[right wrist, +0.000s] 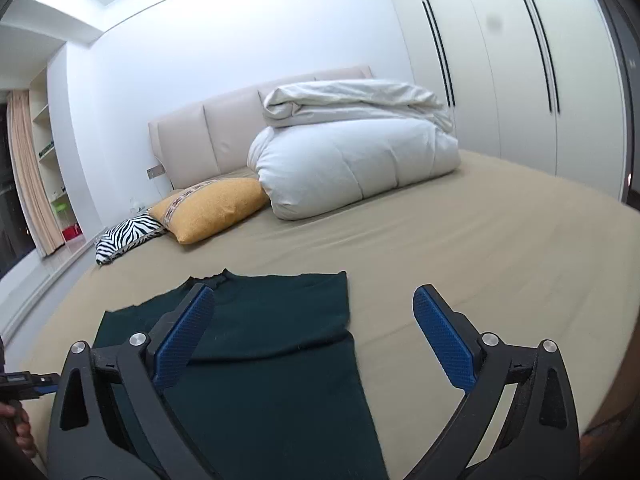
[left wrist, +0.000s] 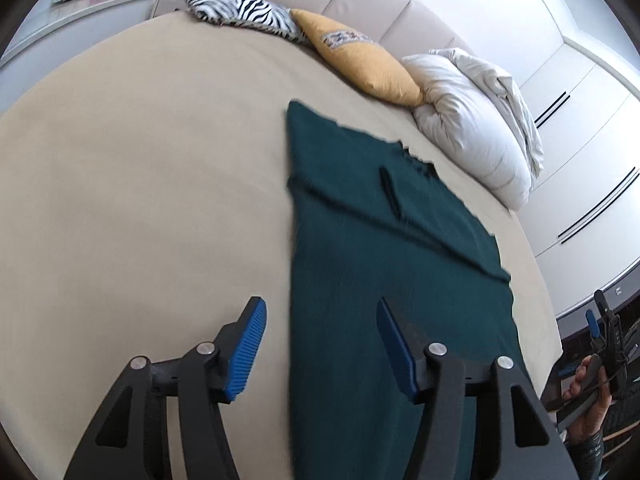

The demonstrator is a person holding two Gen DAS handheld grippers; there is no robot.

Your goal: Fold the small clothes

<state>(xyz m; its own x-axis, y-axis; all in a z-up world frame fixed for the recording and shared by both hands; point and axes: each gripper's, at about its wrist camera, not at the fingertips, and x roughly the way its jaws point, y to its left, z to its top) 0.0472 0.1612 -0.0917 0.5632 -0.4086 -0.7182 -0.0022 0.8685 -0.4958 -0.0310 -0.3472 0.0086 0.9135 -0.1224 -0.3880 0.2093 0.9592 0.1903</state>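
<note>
The left gripper (left wrist: 320,346) stands partly open with nothing between its blue pads; it hangs above the near end of the garment (left wrist: 384,264), one pad over the bare sheet, the other over the cloth. The right gripper (right wrist: 314,336) gapes wide and is likewise empty, its left pad above the garment (right wrist: 256,356) and its right pad over the sheet. In the left view the right gripper shows at the far right edge, gripped by a hand (left wrist: 588,396), off the side of the bed.

The garment, dark green, lies flat on the bed (left wrist: 140,184), running lengthwise from the near edge towards the pillows. Its sides look already turned in, making a long narrow strip with a neckline at the far end; a crease crosses it about midway. A yellow pillow (right wrist: 212,208), a zebra pillow (right wrist: 128,234) and a rolled duvet (right wrist: 352,160) sit well apart from it at the headboard.

My judgement: the lengthwise folds are done, and the crosswise fold, bringing one end over the other, remains. Both grippers would need to take hold again.
</note>
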